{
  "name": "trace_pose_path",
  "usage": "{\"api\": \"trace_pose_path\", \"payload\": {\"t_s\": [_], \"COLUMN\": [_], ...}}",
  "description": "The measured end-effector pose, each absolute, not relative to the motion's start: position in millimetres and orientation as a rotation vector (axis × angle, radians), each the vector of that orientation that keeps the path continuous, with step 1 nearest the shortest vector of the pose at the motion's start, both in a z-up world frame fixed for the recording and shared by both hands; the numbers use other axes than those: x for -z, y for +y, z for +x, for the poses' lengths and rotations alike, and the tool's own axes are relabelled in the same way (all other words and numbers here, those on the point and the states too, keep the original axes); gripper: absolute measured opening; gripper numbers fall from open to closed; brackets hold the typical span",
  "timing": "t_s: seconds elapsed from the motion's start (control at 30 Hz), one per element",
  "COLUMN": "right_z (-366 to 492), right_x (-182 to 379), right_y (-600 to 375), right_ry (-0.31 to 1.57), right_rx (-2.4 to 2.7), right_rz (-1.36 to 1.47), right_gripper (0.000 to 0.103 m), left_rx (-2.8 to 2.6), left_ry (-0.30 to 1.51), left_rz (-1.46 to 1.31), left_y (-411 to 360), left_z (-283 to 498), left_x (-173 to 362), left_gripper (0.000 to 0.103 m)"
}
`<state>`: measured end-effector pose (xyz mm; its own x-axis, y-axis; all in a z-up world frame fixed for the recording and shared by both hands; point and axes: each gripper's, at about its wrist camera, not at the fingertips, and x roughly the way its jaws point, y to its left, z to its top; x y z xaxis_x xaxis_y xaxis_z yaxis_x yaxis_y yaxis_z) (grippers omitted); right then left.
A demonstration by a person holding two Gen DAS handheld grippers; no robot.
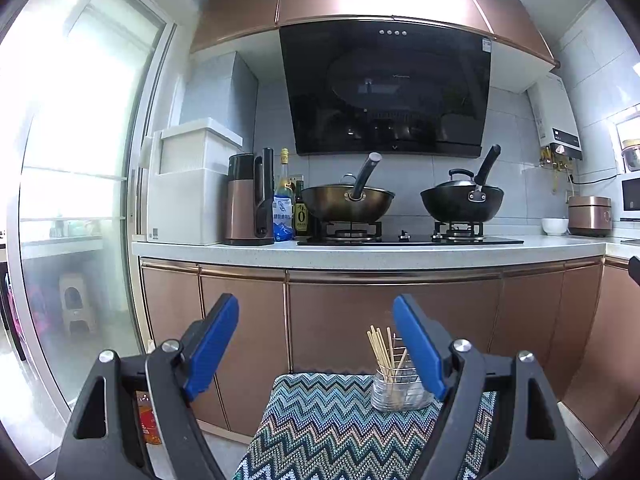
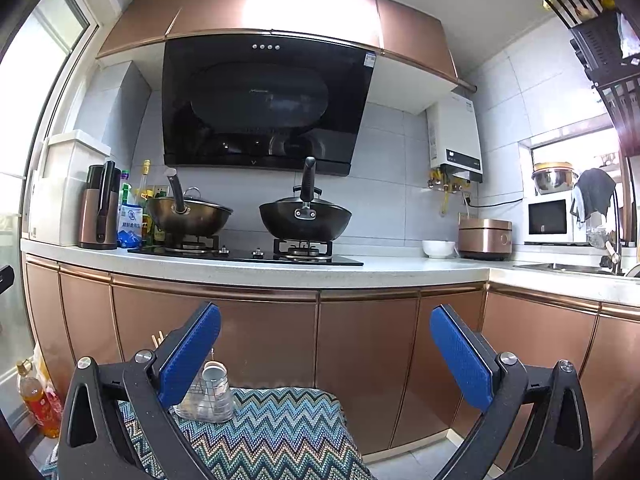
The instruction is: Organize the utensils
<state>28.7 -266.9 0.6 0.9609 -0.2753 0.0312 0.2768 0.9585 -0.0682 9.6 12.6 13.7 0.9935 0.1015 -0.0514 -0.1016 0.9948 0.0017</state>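
Observation:
A clear glass holder (image 1: pixel 396 390) with several wooden chopsticks (image 1: pixel 380 346) stands on a zigzag-patterned cloth (image 1: pixel 320 432). My left gripper (image 1: pixel 316 340) is open and empty, held above the cloth, with the holder just inside its right finger. In the right wrist view the holder (image 2: pixel 206 396) sits partly behind the left finger, with the chopstick tips (image 2: pixel 158 338) showing above it. My right gripper (image 2: pixel 326 350) is open and empty over the cloth (image 2: pixel 272 428).
Copper-fronted cabinets (image 1: pixel 392 320) stand ahead under a white counter (image 1: pixel 400 254) that bears two woks (image 1: pixel 348 202) (image 1: pixel 462 198) on a stove. A glass sliding door (image 1: pixel 72 200) is left. An oil bottle (image 2: pixel 38 402) stands on the floor.

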Motion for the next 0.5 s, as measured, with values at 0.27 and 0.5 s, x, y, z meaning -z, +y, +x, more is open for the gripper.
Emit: {"api": "trace_pose_path", "payload": {"t_s": [0.27, 0.5], "right_z": [32.2, 33.0], "right_x": [2.5, 3.7], "right_y": [-265.4, -266.6], "right_ry": [-0.02, -0.019], "right_rx": [0.278, 0.277], "right_rz": [-0.079, -0.085], "right_gripper": [0.103, 0.103], "left_rx": [-0.103, -0.101], "left_ry": [0.055, 0.062], "left_rz": [-0.001, -0.002], "left_y": [13.4, 14.0], "left_z": [10.1, 11.3], "left_x": [-12.6, -10.7], "left_gripper": [0.079, 0.079]}}
